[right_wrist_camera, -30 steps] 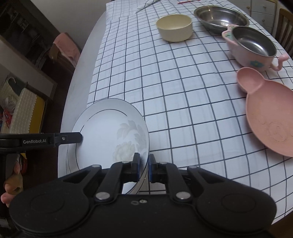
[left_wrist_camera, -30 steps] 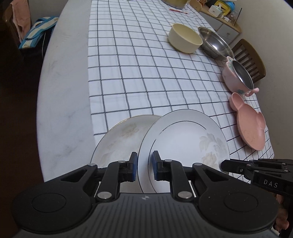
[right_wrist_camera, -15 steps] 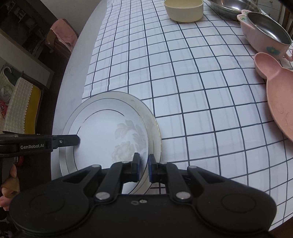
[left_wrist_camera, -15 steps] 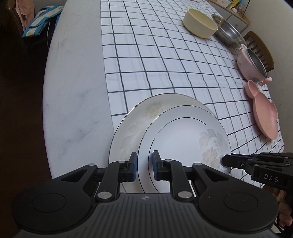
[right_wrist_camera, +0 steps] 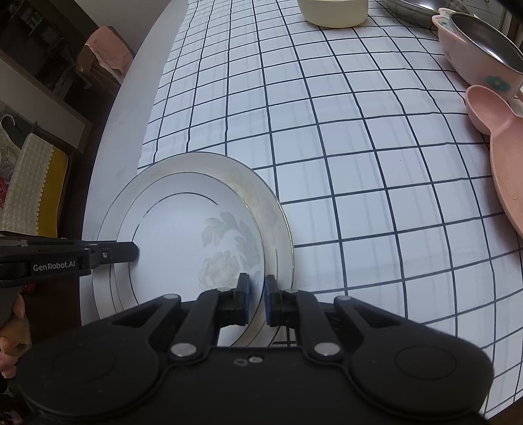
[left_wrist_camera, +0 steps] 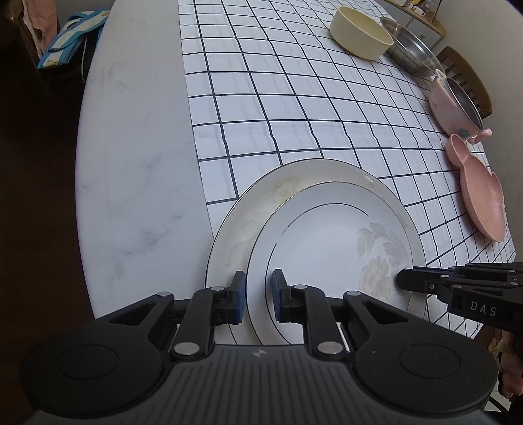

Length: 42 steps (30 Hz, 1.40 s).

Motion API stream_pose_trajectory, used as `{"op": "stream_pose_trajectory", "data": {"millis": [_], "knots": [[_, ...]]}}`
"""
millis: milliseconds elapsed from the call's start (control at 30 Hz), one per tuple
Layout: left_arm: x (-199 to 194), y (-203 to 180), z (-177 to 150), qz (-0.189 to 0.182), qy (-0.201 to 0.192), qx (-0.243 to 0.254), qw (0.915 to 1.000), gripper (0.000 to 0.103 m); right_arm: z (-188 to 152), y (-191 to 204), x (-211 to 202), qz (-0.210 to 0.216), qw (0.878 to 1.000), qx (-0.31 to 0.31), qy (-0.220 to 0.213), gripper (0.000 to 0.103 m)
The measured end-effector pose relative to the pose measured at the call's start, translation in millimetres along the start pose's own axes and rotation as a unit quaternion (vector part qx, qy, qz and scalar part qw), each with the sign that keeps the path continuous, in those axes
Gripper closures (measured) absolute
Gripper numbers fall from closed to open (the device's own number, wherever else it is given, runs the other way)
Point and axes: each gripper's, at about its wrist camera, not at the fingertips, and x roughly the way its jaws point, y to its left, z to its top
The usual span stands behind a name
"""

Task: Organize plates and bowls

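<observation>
A small white plate [left_wrist_camera: 327, 248] [right_wrist_camera: 183, 242] with a grey flower print and a thin dark ring lies inside a larger white plate [left_wrist_camera: 248, 215] [right_wrist_camera: 274, 209] at the near end of the checked cloth. My left gripper [left_wrist_camera: 256, 294] is shut on the small plate's near rim, one blue pad on each side of it. My right gripper [right_wrist_camera: 256, 299] is shut on the opposite rim the same way. Each gripper's tip also shows in the other's view: the right gripper [left_wrist_camera: 405, 281] and the left gripper [right_wrist_camera: 130, 251]. Whether the small plate rests fully on the larger one I cannot tell.
Far down the cloth stand a cream bowl [left_wrist_camera: 359, 36] [right_wrist_camera: 333, 13] and a steel bowl [left_wrist_camera: 412, 49]. A pink pot with a steel lining [left_wrist_camera: 454, 98] [right_wrist_camera: 474, 55] and a pink animal-shaped plate [left_wrist_camera: 480, 196] [right_wrist_camera: 503, 157] line the right edge. Bare marble table [left_wrist_camera: 130, 163] runs along the left.
Both grippers have come down with the small plate. It was tilted and raised beside the larger plate and now lies low and flat within the larger plate's rim.
</observation>
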Motion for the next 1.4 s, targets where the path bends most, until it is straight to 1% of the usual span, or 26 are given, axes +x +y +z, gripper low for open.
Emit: {"op": "stream_pose_trajectory", "data": {"millis": [467,567,667,767,800,867,933,1033,1100,1133,1333,1400], "knots": [[-6,9,0,-0.013,0.001,-0.001,0.9999,0.088,4,-3,2,0.008,1.000,-0.001,-0.005,0.094],[-8,10,0,-0.013,-0.001,-0.001,0.9999,0.088,4,-3,3,0.005,1.000,-0.004,-0.005,0.098],[-11,9,-2,-0.006,-0.005,0.003,1.0000,0.088,5,-2,3,0.005,1.000,-0.009,-0.004,0.097],[-17,4,-3,0.003,-0.015,0.012,0.9998,0.088,5,-1,0,0.001,1.000,-0.012,-0.009,0.093],[-20,2,-4,0.004,-0.020,0.015,0.9997,0.088,5,0,-2,0.001,1.000,-0.016,-0.012,0.089],[-27,-3,-4,0.008,-0.034,0.022,0.9992,0.088,3,3,-8,0.001,0.999,-0.026,-0.019,0.085],[-35,-12,-4,0.010,-0.049,0.032,0.9982,0.088,2,6,-16,-0.003,0.999,-0.039,-0.028,0.083],[-49,-27,-3,0.006,-0.074,0.047,0.9962,0.088,0,9,-29,-0.004,0.998,-0.054,-0.044,0.078],[-56,-39,-2,0.005,-0.087,0.053,0.9948,0.088,-1,9,-39,-0.007,0.996,-0.063,-0.055,0.070],[-60,-46,-2,0.006,-0.095,0.058,0.9938,0.088,-2,9,-43,-0.009,0.996,-0.068,-0.061,0.068],[-79,-85,-2,0.008,-0.135,0.080,0.9876,0.087,-3,4,-78,-0.020,0.990,-0.091,-0.106,0.061],[-84,-98,-2,0.006,-0.148,0.082,0.9856,0.087,-4,0,-90,-0.022,0.987,-0.100,-0.121,0.057]]}}
